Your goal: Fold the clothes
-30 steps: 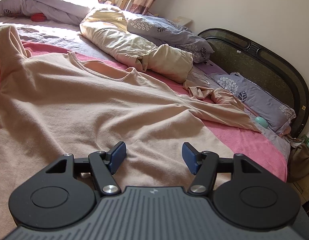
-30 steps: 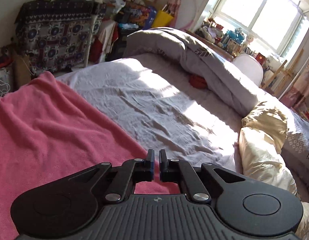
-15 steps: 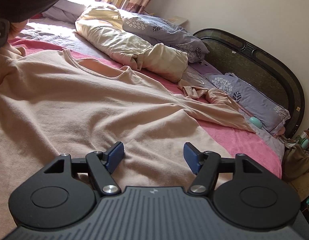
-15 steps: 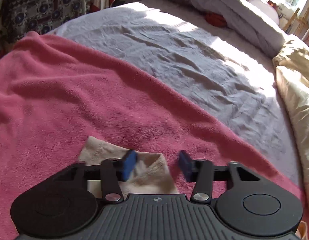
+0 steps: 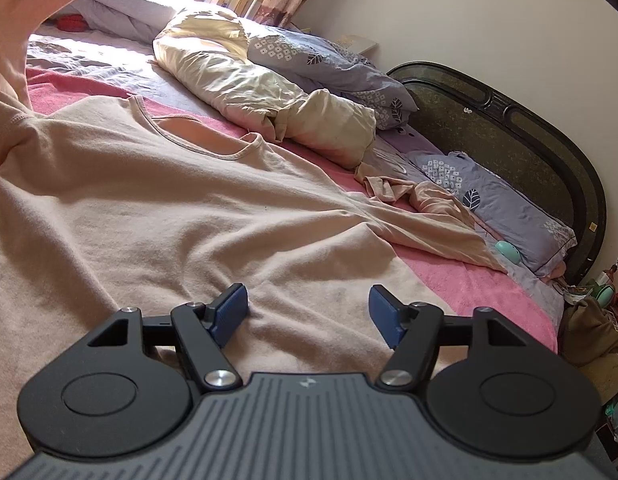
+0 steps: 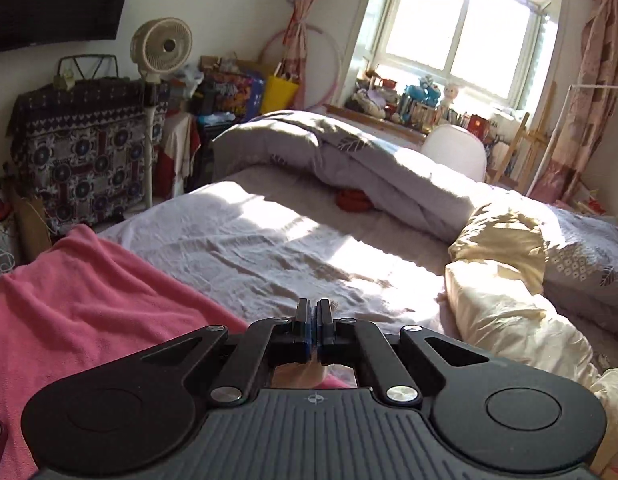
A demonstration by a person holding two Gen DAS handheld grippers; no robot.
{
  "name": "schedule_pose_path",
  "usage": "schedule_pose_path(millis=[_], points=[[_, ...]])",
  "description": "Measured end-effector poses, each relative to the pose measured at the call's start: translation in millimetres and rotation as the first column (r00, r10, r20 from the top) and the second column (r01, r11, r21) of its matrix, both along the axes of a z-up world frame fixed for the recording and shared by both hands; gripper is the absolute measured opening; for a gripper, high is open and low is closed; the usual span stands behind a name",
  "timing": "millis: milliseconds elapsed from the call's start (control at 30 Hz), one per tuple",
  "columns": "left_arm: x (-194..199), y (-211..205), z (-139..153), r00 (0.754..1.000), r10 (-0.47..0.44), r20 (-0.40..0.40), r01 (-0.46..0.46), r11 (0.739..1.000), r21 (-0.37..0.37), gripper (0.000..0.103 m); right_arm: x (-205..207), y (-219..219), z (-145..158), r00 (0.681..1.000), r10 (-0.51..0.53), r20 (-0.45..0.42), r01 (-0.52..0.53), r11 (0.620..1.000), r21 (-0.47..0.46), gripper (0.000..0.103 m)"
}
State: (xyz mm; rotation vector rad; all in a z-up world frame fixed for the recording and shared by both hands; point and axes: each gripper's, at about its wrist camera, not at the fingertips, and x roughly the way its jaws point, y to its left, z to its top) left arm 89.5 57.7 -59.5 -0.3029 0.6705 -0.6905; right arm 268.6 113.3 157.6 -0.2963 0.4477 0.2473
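Peach shirt (image 5: pixel 157 216), unfolded, is lying spread on the pink blanket (image 5: pixel 481 280) by the bed's near edge: your right gripper (image 6: pixel 313 334) is pinching one sleeve aloft, your left gripper (image 5: pixel 307 314) is hovering wide open, empty.

Home bedroom. Bed (image 5: pixel 489 280) under pink blanket (image 6: pixel 89 292) spreads ahead of both tongs; dark headboard (image 5: pixel 509 152), patterned pillows (image 5: pixel 501 204) right of left tongs. Beyond right tongs: sunlit window (image 6: pixel 465 28), curtains (image 6: pixel 589 92), standing fan (image 6: pixel 161 46), clutter.
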Motion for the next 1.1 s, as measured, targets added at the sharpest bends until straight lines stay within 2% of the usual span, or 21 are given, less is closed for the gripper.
schedule_pose_path(millis=[100,167,233,333,433,500,533,600,633,667,733,800,867,933,1000,1067,1100], points=[[0,1,0,1.000,0.004,-0.004,-0.004,1.000,0.000,0.068,-38,-77,20,0.994,-0.108,0.015,0.107,0.992,0.063,0.004],[0,1,0,1.000,0.007,-0.007,-0.007,1.000,-0.002,0.068,-65,-126,15,0.983,-0.182,-0.007,0.182,0.980,0.081,0.004],[1,3,0,1.000,0.018,-0.011,-0.018,1.000,-0.006,0.068,-86,-166,-17,0.962,-0.263,-0.074,0.268,0.962,0.061,0.004],[1,7,1,0.998,0.055,-0.019,-0.055,0.998,-0.006,0.069,-111,-219,-73,0.908,-0.377,-0.183,0.386,0.923,0.012,0.005],[-2,16,3,0.991,0.129,-0.028,-0.129,0.992,0.002,0.069,-124,-251,-145,0.811,-0.463,-0.357,0.473,0.879,-0.065,0.006],[-10,31,6,0.978,0.205,-0.040,-0.204,0.979,0.025,0.069,-136,-255,-170,0.778,-0.479,-0.406,0.490,0.868,-0.085,0.007],[-15,41,7,0.971,0.236,-0.044,-0.235,0.971,0.036,0.069,-142,-256,-172,0.784,-0.476,-0.398,0.486,0.870,-0.081,0.014],[-34,64,8,0.967,0.253,-0.029,-0.252,0.967,0.041,0.069,-151,-248,-156,0.836,-0.455,-0.307,0.457,0.887,-0.070,0.044],[-43,74,9,0.960,0.279,-0.013,-0.278,0.959,0.058,0.069,-153,-243,-144,0.867,-0.429,-0.254,0.430,0.901,-0.053,0.070],[-48,83,11,0.953,0.302,0.009,-0.302,0.950,0.078,0.068,-150,-237,-129,0.901,-0.382,-0.207,0.386,0.922,-0.022,0.074],[-42,90,21,0.938,0.338,0.083,-0.346,0.930,0.126,0.068,-137,-218,-104,0.950,-0.275,-0.151,0.283,0.958,0.039,0.074],[-35,97,31,0.916,0.367,0.159,-0.392,0.904,0.171,0.069,-110,-189,-90,0.976,-0.178,-0.127,0.188,0.980,0.071,0.075],[-28,105,41,0.890,0.390,0.235,-0.439,0.874,0.211,0.071,-71,-150,-92,0.981,-0.092,-0.169,0.107,0.991,0.085,0.075],[-19,110,49,0.870,0.387,0.306,-0.466,0.849,0.249,0.074,-28,-112,-108,0.960,-0.010,-0.280,0.033,0.996,0.080,0.075],[3,105,41,0.900,0.285,0.329,-0.386,0.873,0.299,0.077,5,-74,-126,0.917,0.042,-0.396,-0.022,0.998,0.054,0.075],[24,102,32,0.931,0.253,0.261,-0.333,0.883,0.332,0.077,27,-41,-148,0.882,0.052,-0.468,-0.089,0.994,-0.057,0.077],[35,101,27,0.944,0.245,0.219,-0.311,0.884,0.349,0.077,33,-29,-158,0.878,0.040,-0.476,-0.114,0.985,-0.129,0.073]])
